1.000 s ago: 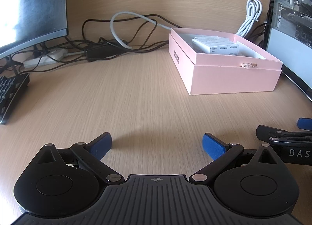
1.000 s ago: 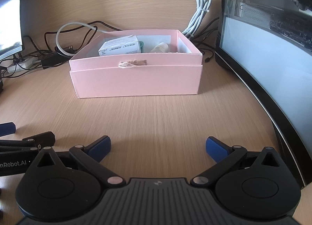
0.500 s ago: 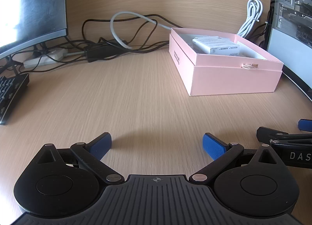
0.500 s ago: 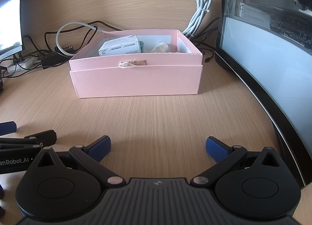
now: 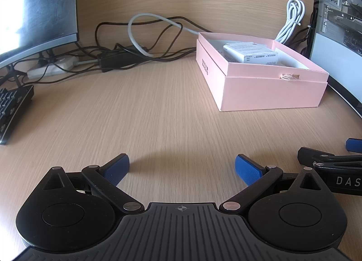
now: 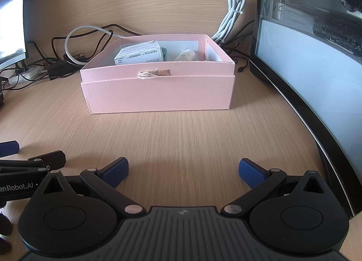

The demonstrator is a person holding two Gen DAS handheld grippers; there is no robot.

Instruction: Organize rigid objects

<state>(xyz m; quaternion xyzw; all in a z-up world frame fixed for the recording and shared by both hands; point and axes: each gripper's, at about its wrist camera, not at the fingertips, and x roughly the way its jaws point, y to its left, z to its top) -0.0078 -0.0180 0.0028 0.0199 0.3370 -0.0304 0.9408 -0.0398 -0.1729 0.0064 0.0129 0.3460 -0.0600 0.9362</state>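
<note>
An open pink box (image 6: 158,93) stands on the wooden desk straight ahead of my right gripper; it also shows in the left wrist view (image 5: 271,93) at the right. Inside lie a white carton (image 6: 139,56) and a small pale bottle (image 6: 186,55); the carton also shows in the left wrist view (image 5: 251,53). My left gripper (image 5: 182,169) is open and empty, low over bare desk. My right gripper (image 6: 183,170) is open and empty, well short of the box. Each gripper shows at the edge of the other's view.
A monitor (image 5: 34,9) and a keyboard (image 5: 11,109) are at the left. Tangled cables (image 5: 140,43) and a power strip (image 5: 52,68) run along the back wall. A computer case with a glass side (image 6: 305,46) stands at the right.
Both grippers have drawn back very slightly from the box; the box sits a touch farther away. Jaws stay open.
</note>
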